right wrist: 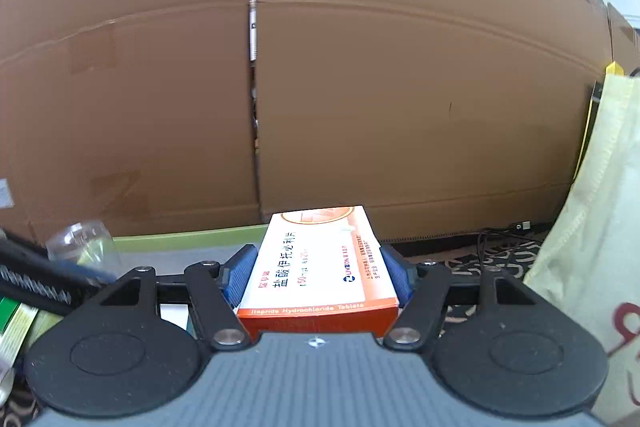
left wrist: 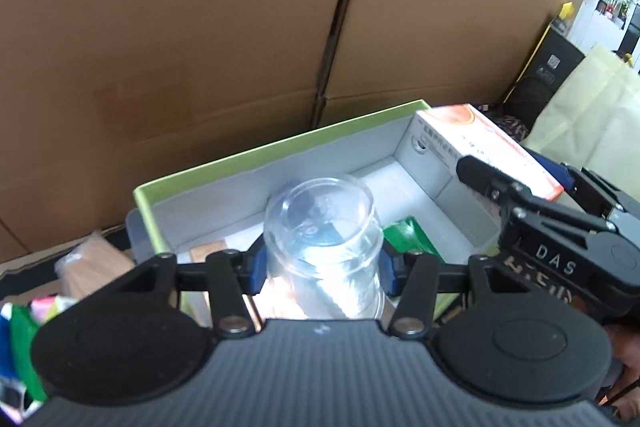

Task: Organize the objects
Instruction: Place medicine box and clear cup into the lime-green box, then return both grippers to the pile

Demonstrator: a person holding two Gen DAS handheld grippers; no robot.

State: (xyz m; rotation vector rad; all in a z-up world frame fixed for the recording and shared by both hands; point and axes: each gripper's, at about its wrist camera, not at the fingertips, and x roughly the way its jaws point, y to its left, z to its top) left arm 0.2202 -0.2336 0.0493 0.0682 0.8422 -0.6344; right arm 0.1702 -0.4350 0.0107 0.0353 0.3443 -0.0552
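My left gripper [left wrist: 320, 271] is shut on a clear glass jar [left wrist: 320, 223] and holds it above a green-rimmed box [left wrist: 256, 151] with a white inside. My right gripper [right wrist: 318, 275] is shut on an orange and white medicine box [right wrist: 320, 267]. In the left wrist view that medicine box [left wrist: 480, 143] hangs over the box's right end, with the right gripper [left wrist: 520, 187] around it. The jar [right wrist: 84, 243] also shows at the left in the right wrist view. A green packet [left wrist: 408, 235] and a tan block [left wrist: 208, 251] lie inside the green-rimmed box.
A big brown cardboard box [left wrist: 200, 27] stands right behind the green-rimmed box. A cream fabric bag [right wrist: 592, 227] stands at the right, with black cables [right wrist: 500, 239] beside it. Coloured packets [left wrist: 24, 327] and a tan wrapped item [left wrist: 96, 263] lie at the left.
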